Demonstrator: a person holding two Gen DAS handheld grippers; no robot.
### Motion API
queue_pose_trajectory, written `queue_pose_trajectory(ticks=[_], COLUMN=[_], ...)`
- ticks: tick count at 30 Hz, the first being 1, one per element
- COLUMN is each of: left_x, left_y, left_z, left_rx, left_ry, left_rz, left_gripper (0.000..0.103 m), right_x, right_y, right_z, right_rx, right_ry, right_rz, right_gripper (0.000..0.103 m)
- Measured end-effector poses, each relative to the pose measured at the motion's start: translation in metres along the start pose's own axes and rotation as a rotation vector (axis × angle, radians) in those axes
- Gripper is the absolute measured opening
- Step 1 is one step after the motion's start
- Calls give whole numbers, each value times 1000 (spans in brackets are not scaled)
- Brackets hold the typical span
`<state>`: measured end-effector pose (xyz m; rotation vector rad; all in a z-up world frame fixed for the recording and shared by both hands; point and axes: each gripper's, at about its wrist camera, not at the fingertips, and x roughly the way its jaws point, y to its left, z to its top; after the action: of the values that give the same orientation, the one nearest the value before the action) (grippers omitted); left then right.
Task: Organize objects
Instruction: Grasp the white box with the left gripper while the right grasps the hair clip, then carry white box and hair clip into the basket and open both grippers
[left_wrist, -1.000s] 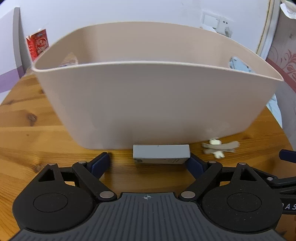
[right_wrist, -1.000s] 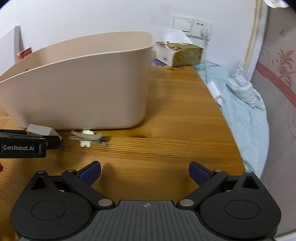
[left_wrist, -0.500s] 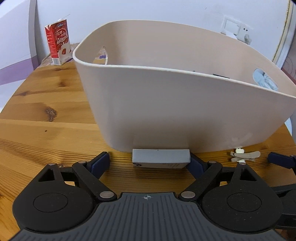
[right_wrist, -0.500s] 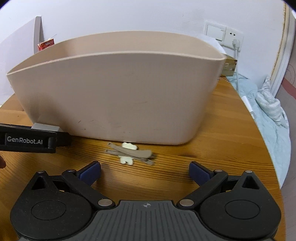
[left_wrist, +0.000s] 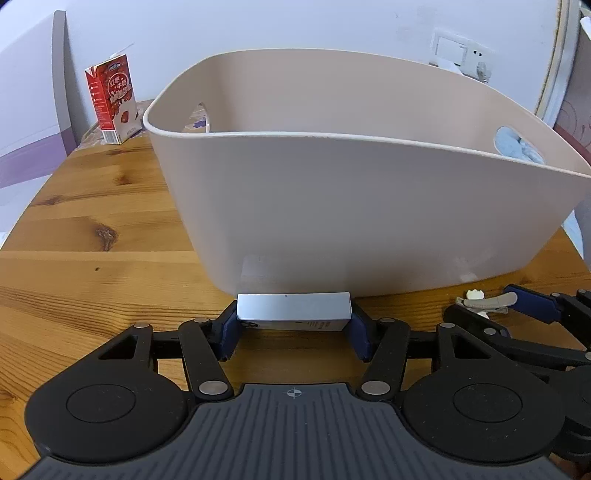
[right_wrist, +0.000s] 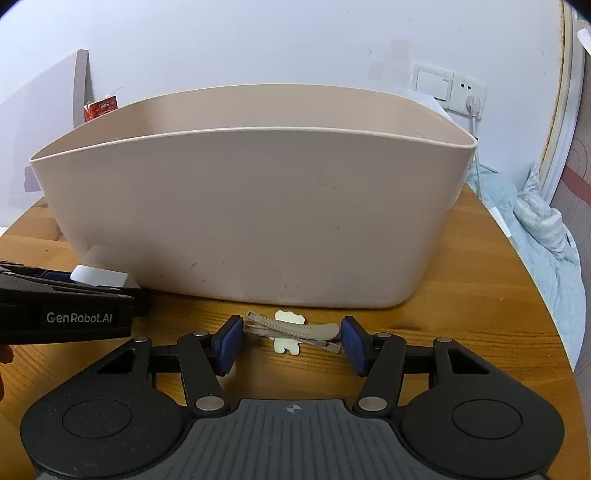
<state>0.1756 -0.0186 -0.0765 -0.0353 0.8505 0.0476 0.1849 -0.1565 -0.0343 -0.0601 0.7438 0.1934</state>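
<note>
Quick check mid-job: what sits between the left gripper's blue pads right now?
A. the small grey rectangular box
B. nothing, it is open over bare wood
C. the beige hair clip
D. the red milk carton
A: in the left wrist view, the left gripper has both blue pads pressed against the ends of the small grey rectangular box, just in front of the beige plastic tub.

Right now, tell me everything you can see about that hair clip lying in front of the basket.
The hair clip is a slim, taupe, plastic-looking alligator clip with a ribbed upper arm and a small cream bear-shaped charm beneath it. It lies flat on the wooden table, just in front of the beige basket and apart from it. The right gripper brackets it lengthwise, blue pads at each end; whether they press it cannot be told.
</note>
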Motion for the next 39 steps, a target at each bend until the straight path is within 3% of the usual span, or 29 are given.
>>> queue_pose_trajectory(ticks=[8, 20, 29, 36, 39], left_x=[-21, -83, -125, -107, -88], left_y=[6, 19, 21, 14, 9], left_z=[-4, 1, 39, 84, 99], left_rx=[5, 25, 50, 73, 87], left_ry=[-15, -113, -255, -292, -269], left_rz=[-45, -99, -120, -100, -89], left_gripper=[59, 59, 59, 59, 59], right_x=[-19, -88, -123, -113, -101], right_y=[-3, -8, -21, -25, -24], right_z=[-9, 4, 46, 85, 99], right_rx=[24, 30, 38, 33, 24], right_ry=[3, -135, -281, -326, -322], right_rz=[20, 29, 20, 1, 3], right_gripper=[55, 55, 55, 55, 55])
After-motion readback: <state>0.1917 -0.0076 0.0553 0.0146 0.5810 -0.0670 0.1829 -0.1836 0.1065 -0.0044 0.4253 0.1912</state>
